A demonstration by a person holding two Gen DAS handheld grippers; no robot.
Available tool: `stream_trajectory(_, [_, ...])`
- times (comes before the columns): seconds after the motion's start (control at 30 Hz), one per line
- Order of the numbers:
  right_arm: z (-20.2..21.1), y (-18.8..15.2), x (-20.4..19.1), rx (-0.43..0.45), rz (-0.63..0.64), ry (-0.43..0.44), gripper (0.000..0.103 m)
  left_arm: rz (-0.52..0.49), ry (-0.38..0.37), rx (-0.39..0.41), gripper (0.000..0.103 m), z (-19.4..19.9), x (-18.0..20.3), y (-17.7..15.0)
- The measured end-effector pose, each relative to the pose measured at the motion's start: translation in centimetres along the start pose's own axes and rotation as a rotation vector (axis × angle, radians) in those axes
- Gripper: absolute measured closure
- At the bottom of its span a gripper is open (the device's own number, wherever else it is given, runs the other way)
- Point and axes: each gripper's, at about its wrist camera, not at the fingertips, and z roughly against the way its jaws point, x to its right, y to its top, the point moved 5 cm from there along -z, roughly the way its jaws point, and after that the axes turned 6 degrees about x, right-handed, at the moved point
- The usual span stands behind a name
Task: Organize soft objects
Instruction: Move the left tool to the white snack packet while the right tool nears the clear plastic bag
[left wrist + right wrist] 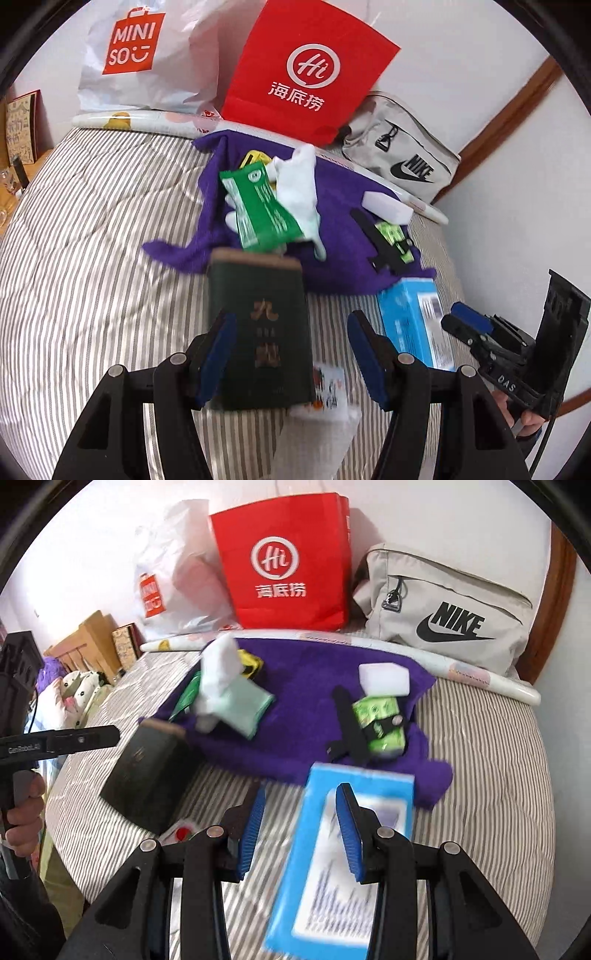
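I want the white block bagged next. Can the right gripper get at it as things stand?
Probably yes: the white block lies uncovered on the purple towel, and the right gripper is open and empty.

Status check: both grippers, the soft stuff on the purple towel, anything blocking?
Left gripper open, right gripper open, both empty. Soft items piled on purple towel. Dark green pack, blue pack lie beneath.

both my wrist cameras are looking steeply down, close over the striped bed (92, 221), sharing the purple cloth (314, 716).
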Motion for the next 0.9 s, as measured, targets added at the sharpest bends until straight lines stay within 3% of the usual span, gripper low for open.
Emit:
stream_trajectory(0.53, [2.7, -8.5, -3.3, -0.007, -0.032, 0.063, 0.063, -0.118, 0.072, -0.007, 0.042, 1.8, 2.1, -7.8])
stream_trajectory(0.9, [3.1, -12.7, -3.0, -0.021, -0.042, 0.082, 0.062, -0.141, 0.092, -0.082, 0.042, -2.4, 3.3, -11.1])
